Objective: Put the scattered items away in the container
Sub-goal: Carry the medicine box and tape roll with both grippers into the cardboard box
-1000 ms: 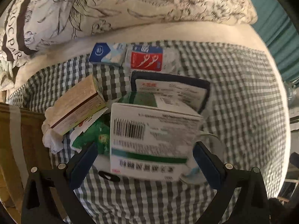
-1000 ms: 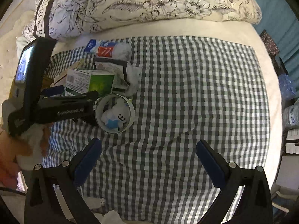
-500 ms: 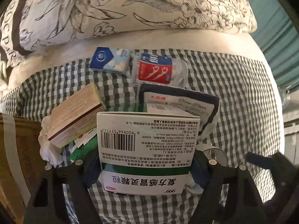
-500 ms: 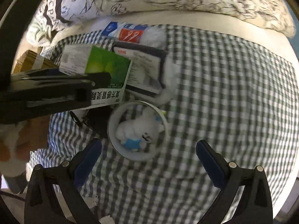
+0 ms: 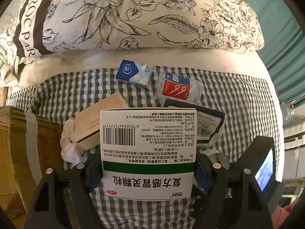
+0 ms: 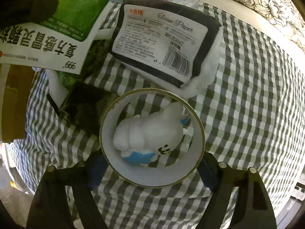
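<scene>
Checked green-white cloth (image 6: 247, 95) covered the bed. Left gripper (image 5: 148, 173) had its fingers (image 5: 94, 171) clamped on the sides of the white-and-green medicine box (image 5: 148, 152), box lifted clear of the cloth. Right gripper (image 6: 152, 168), pointing down, had just been closing; its fingers (image 6: 97, 168) sat against the outside of the tape roll (image 6: 106, 148), roll lying flat on the cloth with the white plush toy (image 6: 148, 135) inside its ring. Tissue pack (image 6: 162, 43) lay just beyond the roll. Cardboard box (image 5: 17, 152) stood at the left edge of the left wrist view, beside the bed.
</scene>
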`<state>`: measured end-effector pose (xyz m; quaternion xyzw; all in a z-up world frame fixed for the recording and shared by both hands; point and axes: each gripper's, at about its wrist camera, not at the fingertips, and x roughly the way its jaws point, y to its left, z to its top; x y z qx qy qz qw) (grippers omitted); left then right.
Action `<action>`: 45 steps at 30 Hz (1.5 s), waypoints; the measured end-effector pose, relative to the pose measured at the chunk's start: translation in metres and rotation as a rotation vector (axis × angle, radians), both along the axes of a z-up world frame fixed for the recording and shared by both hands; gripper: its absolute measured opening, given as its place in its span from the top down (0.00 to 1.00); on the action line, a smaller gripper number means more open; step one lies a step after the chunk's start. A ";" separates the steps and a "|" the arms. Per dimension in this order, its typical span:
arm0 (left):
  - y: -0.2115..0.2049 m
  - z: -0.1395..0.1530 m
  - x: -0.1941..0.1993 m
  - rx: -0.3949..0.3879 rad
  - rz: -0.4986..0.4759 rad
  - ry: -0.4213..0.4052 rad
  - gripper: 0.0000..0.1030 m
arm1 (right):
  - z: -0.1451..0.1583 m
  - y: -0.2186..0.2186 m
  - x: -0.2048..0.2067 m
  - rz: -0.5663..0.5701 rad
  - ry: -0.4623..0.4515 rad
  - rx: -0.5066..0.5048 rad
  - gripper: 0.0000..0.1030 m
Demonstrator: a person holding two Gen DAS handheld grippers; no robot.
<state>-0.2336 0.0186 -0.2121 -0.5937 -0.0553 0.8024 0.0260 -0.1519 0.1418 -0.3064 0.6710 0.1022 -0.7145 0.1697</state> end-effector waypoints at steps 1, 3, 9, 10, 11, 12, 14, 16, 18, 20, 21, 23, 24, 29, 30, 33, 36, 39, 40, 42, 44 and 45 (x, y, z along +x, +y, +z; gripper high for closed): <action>-0.002 0.001 0.001 0.003 0.009 0.001 0.23 | 0.006 0.002 0.002 0.000 0.009 -0.010 0.22; -0.003 0.006 0.004 0.013 0.021 0.008 0.23 | 0.020 0.008 0.006 -0.013 0.023 -0.021 0.22; 0.004 0.031 0.015 0.023 0.024 0.044 0.23 | 0.071 0.037 0.015 -0.103 0.073 -0.084 0.22; 0.006 0.036 0.017 0.021 0.023 0.048 0.23 | 0.079 0.042 0.015 -0.116 0.085 -0.090 0.22; 0.008 0.042 0.019 0.018 0.020 0.050 0.23 | 0.087 0.047 0.018 -0.129 0.095 -0.098 0.22; 0.011 0.050 0.023 0.012 0.015 0.056 0.23 | 0.097 0.053 0.020 -0.147 0.109 -0.109 0.22; 0.016 0.065 0.030 0.007 0.008 0.079 0.23 | 0.118 0.067 0.023 -0.179 0.140 -0.124 0.22; 0.019 0.081 0.039 0.014 0.006 0.104 0.23 | 0.136 0.077 0.032 -0.202 0.169 -0.134 0.22; 0.023 0.098 0.048 0.017 0.003 0.131 0.23 | 0.155 0.085 0.041 -0.217 0.207 -0.136 0.22; 0.028 0.114 0.059 0.017 0.000 0.157 0.23 | 0.175 0.096 0.049 -0.229 0.236 -0.138 0.22; 0.030 0.122 0.065 0.018 -0.003 0.172 0.23 | 0.186 0.101 0.055 -0.237 0.255 -0.144 0.22; 0.034 0.135 0.075 0.016 -0.012 0.198 0.23 | 0.200 0.104 0.062 -0.246 0.280 -0.150 0.22; 0.036 0.143 0.083 0.006 -0.021 0.220 0.23 | 0.208 0.106 0.068 -0.252 0.296 -0.150 0.22; 0.041 0.170 0.113 -0.008 -0.023 0.276 0.23 | 0.234 0.113 0.100 -0.273 0.360 -0.162 0.22; 0.041 0.175 0.121 -0.009 -0.018 0.286 0.23 | 0.240 0.113 0.107 -0.271 0.372 -0.159 0.22; 0.041 0.181 0.136 -0.022 -0.005 0.293 0.23 | 0.252 0.111 0.123 -0.280 0.396 -0.156 0.22; 0.042 0.184 0.152 -0.032 0.026 0.290 0.23 | 0.262 0.113 0.142 -0.286 0.418 -0.157 0.22; 0.042 0.187 0.167 -0.029 0.047 0.295 0.23 | 0.268 0.113 0.155 -0.285 0.426 -0.156 0.22; 0.042 0.187 0.172 -0.029 0.053 0.297 0.23 | 0.269 0.113 0.159 -0.285 0.428 -0.156 0.22; 0.042 0.187 0.180 -0.029 0.065 0.297 0.23 | 0.270 0.113 0.166 -0.280 0.428 -0.156 0.22; 0.041 0.186 0.187 -0.027 0.078 0.292 0.23 | 0.270 0.113 0.172 -0.274 0.426 -0.156 0.22; 0.041 0.185 0.191 -0.027 0.087 0.289 0.23 | 0.270 0.112 0.175 -0.269 0.423 -0.158 0.22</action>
